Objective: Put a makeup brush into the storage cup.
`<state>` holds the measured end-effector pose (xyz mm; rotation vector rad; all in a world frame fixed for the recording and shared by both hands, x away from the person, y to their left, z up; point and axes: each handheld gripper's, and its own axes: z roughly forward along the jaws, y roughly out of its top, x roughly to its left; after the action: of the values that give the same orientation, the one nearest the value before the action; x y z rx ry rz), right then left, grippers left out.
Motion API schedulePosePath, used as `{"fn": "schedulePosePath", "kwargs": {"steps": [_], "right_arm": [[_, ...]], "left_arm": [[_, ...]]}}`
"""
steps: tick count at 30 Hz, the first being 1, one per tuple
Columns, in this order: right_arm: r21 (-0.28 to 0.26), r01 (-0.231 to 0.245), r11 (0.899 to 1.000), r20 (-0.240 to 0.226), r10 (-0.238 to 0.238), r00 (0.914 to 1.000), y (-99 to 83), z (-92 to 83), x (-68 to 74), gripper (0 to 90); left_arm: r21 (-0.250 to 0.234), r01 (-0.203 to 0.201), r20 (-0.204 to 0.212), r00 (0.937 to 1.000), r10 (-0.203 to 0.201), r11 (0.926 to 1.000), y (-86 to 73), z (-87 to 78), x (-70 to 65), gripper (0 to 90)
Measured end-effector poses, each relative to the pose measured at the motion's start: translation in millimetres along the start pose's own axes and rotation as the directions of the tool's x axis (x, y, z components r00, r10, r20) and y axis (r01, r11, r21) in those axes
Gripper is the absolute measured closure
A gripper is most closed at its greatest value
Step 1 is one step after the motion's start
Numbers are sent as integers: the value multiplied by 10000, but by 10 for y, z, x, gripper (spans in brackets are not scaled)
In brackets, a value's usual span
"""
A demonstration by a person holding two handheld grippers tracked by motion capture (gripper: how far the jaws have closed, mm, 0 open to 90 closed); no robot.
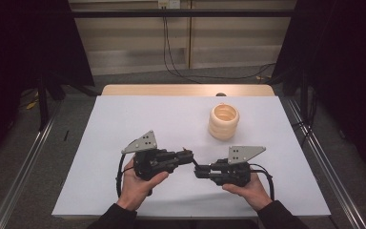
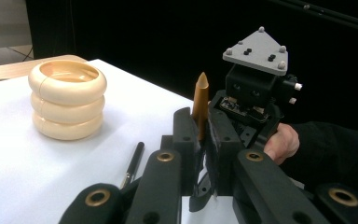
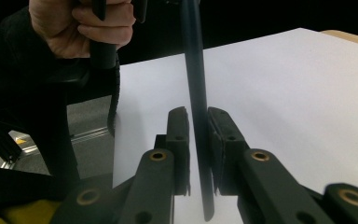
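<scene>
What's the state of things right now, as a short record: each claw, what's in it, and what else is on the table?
left claw: shut on a gold pointed piece that stands up between its pads
right claw: dark rod between the pads; cannot tell if they press on it
claw tips: close together, facing each other
cream ringed pot: upright, untouched, farther back on the white table

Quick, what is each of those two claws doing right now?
Left gripper: closed on a golden-brown pointed pen piece.
Right gripper: jaws around a slim black pen barrel; whether they press it cannot be told.
</scene>
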<state>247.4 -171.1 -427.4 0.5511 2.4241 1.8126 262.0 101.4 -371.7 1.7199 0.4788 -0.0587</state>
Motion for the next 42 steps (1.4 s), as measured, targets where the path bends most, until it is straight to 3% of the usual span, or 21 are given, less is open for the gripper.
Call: {"fn": "schedulePosePath", "kwargs": {"steps": [3,10,17,29,35,39,42], "right_arm": [[5,-45,10000,-9,45,10000,1,1,4,708],[-102,-183,9998,400,187,9990,11,3,18,309],[-490,-391,9980,818,430,9957,31,-18,21,46],[-729,-589,9956,871,652,9941,82,-116,-10,18],[-585,-548,9968,781,593,9952,107,-124,-8,39],[-457,-517,9976,776,551,9955,127,-136,-2,50],[-297,-429,9986,720,449,9964,141,-133,10,61]], "left_arm": [[-30,-3,-102,9999,2,10000,2,-11,3,838],[-24,-13,-170,9999,13,10000,9,-41,6,838],[22,-108,-256,9996,109,9999,29,-84,9,837],[630,-339,-437,9984,367,9974,128,-109,7,838],[1270,-595,-399,9971,650,9901,165,-59,9,837],[1500,-543,-295,9978,594,9872,172,-19,-7,837],[1870,-578,-263,9976,638,9807,178,20,-19,837]]}}
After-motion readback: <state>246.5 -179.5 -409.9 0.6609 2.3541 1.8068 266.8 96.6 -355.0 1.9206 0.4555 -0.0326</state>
